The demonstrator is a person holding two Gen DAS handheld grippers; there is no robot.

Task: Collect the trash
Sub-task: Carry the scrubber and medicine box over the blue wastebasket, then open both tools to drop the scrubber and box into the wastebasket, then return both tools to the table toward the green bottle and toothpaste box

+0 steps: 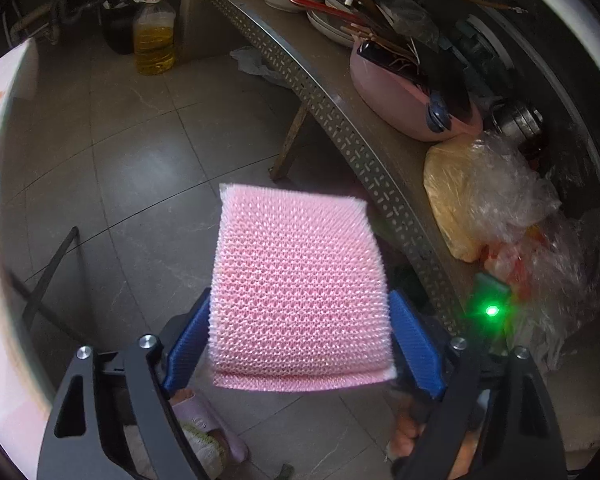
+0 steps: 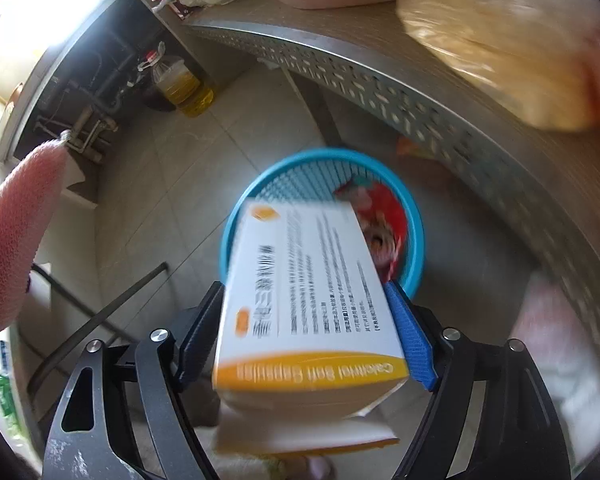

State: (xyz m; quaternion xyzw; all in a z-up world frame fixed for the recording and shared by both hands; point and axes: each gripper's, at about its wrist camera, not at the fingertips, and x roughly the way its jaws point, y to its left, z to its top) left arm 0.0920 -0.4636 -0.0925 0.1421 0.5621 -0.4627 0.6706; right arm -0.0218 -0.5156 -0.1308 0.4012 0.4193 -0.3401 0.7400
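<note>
1. Sponge, pink and netted, sits between the left gripper jaws, which grasp its sides; its long axis runs from 6 to 12 o'clock.
2. Right gripper jaws clasp a white-and-yellow box, long axis pointing toward 12 o'clock.
3. Blue basket lies on the floor beyond the box, below the table edge.

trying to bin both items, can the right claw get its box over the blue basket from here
Probably yes. The right claw holds the white and orange box pointing down at the blue basket on the floor just ahead, with nothing between them. The metal shelf sits off to the side.
</note>
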